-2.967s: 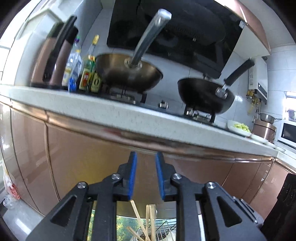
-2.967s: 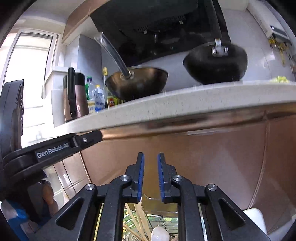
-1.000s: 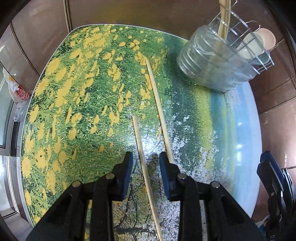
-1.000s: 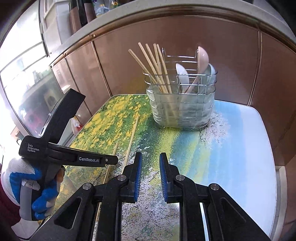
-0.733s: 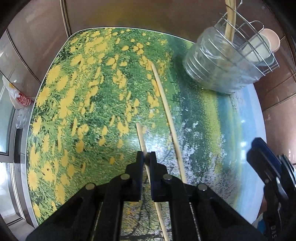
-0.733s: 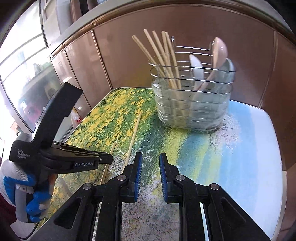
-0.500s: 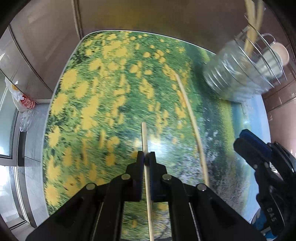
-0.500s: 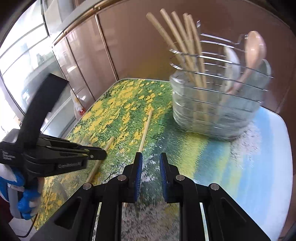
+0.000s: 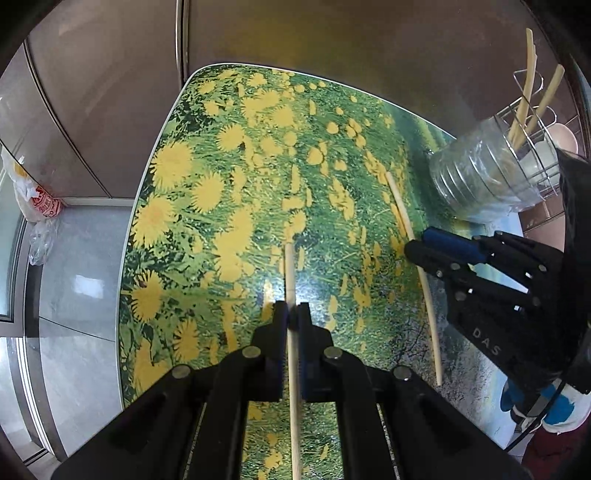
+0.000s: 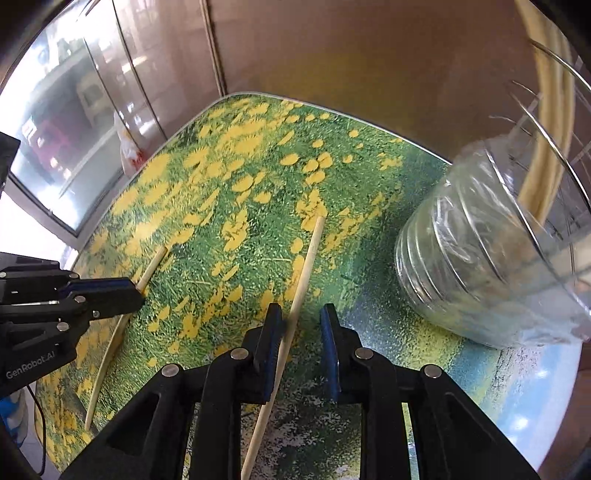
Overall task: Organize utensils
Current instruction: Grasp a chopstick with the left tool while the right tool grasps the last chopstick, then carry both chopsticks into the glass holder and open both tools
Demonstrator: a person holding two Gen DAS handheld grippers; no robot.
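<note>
Two wooden chopsticks are on the flower-print table (image 9: 207,192). My left gripper (image 9: 293,315) is shut on one chopstick (image 9: 290,273), which runs between its fingers; it also shows in the right wrist view (image 10: 147,273). My right gripper (image 10: 301,321) is open and straddles the second chopstick (image 10: 303,266), which lies on the table against its left finger. That chopstick also shows in the left wrist view (image 9: 400,218), with the right gripper (image 9: 439,245) over it. A clear utensil holder (image 10: 480,266) with several chopsticks stands at the right.
The holder (image 9: 484,177) has a wire rack with spoons (image 9: 554,144) behind it. Brown cabinet doors (image 9: 295,33) close the table's far side. A plastic bag (image 9: 37,199) lies on the floor at the left.
My left gripper shut on the near chopstick and holds it. My right gripper came down and forward over the second chopstick, closer to the holder.
</note>
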